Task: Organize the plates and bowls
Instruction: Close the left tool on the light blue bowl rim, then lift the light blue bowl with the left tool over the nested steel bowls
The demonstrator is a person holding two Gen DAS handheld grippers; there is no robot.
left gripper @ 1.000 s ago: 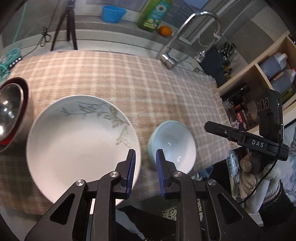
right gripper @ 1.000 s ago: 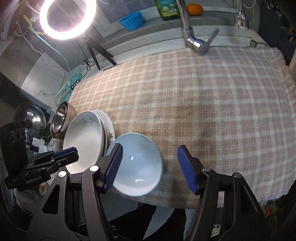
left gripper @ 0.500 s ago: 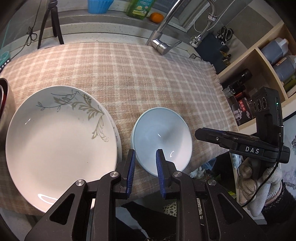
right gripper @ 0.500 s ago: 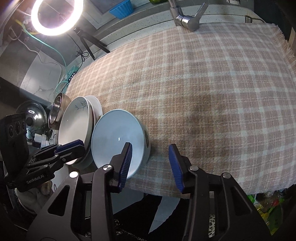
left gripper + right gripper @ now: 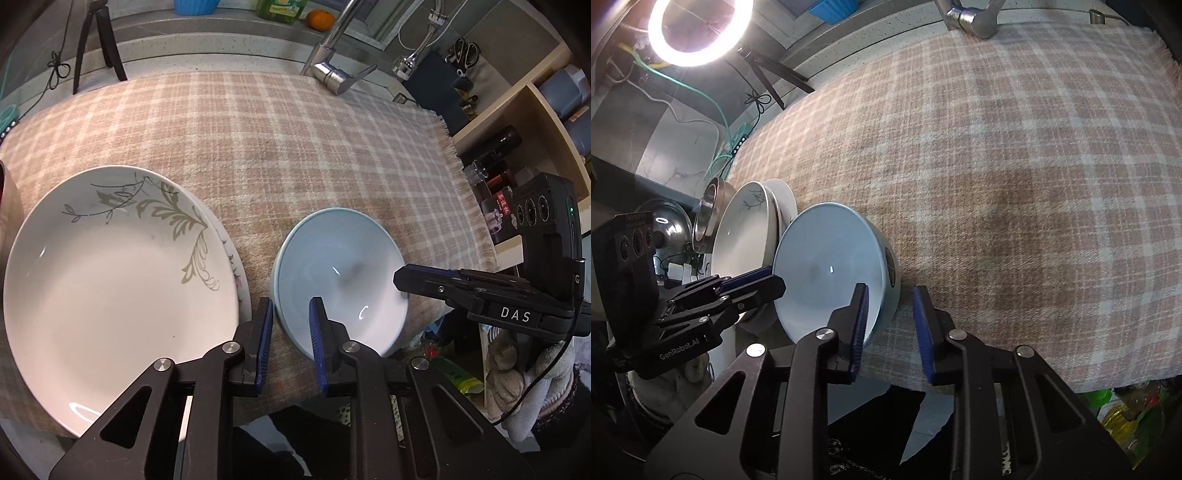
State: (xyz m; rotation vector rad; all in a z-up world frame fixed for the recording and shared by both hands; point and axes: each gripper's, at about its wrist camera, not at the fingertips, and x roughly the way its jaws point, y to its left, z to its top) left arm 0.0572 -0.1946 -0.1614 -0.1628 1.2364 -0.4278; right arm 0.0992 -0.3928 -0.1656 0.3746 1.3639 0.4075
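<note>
My left tongs [image 5: 290,336] and right tongs [image 5: 890,325] meet on one pale blue bowl [image 5: 340,266] at the near edge of the checked cloth [image 5: 295,147].

The bowl sits just right of a stack of plates [image 5: 110,277], with a narrow strip of cloth between them. The top plate carries a grey leaf spray, and a second rim peeks out beneath it.

The left tongs are closing. The bowl's near-left rim fills the gap at their tips, one pad inside and one outside, and they appear to have it pinched.

The right tongs are closing too. They straddle the opposite rim, with the left pad [image 5: 858,321] inside the bowl and the right pad [image 5: 921,328] outside. A sliver of cloth shows between that outer pad and the bowl wall, so no grip there yet.

From the right wrist camera, a steel bowl [image 5: 709,210] sits beyond the plates under a glowing ring light [image 5: 698,29].

A tap [image 5: 332,74] stands at the cloth's far edge, with an orange [image 5: 320,19] on the ledge behind it.
</note>
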